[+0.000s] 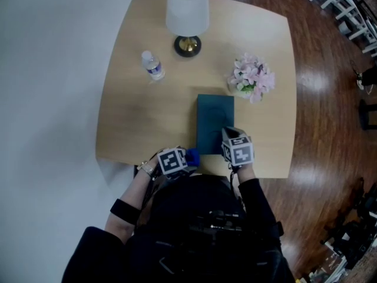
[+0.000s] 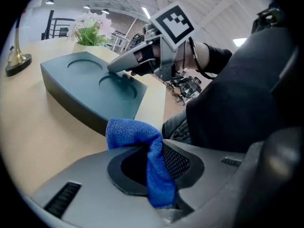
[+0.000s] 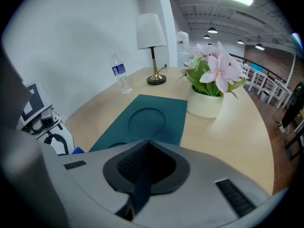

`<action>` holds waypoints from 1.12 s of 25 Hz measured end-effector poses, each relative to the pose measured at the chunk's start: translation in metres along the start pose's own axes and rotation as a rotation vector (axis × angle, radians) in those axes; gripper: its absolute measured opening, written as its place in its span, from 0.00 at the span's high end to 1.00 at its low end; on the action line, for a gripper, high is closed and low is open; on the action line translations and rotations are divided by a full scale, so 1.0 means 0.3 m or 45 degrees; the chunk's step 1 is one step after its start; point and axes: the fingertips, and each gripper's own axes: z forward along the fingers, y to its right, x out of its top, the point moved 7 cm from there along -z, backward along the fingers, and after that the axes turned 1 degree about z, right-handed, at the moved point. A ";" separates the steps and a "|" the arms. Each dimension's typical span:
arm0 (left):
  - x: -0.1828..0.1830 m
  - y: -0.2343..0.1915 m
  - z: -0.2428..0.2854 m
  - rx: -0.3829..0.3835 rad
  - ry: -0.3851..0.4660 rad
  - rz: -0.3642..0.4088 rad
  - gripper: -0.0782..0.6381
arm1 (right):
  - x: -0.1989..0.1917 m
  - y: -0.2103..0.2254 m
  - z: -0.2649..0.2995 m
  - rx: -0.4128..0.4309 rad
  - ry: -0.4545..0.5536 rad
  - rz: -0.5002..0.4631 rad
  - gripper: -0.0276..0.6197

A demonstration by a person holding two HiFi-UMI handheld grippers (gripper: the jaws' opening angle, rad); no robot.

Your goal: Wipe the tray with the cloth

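A person is standing at a pale wooden table, holding a gripper in each hand. A dark teal tray with round hollows is lying flat towards the table's 6 o'clock edge. The left gripper is pinching a folded blue cloth between its jaws, at about 8 o'clock from the tray, just beside its near corner and over the table's edge. The right gripper is clamping its jaws on the tray's near edge, at the tray's 5 o'clock corner. A white-shaded lamp is standing at 12 o'clock, a water bottle at 10 o'clock and potted pink flowers at 1 o'clock from the tray.
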 end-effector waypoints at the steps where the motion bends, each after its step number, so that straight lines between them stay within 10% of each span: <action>1: 0.004 0.009 -0.003 -0.003 0.008 -0.001 0.77 | -0.001 0.000 0.001 -0.002 0.003 0.001 0.94; 10: -0.001 0.008 -0.181 0.122 0.096 -0.046 0.77 | -0.007 -0.008 0.007 0.003 0.024 0.012 0.94; 19: 0.019 -0.235 -0.350 0.747 0.331 -0.484 0.77 | -0.040 0.092 -0.105 0.034 0.106 0.266 0.94; 28: 0.097 -0.365 -0.244 0.718 0.218 -0.419 0.77 | -0.283 0.165 -0.115 0.056 -0.108 0.349 0.94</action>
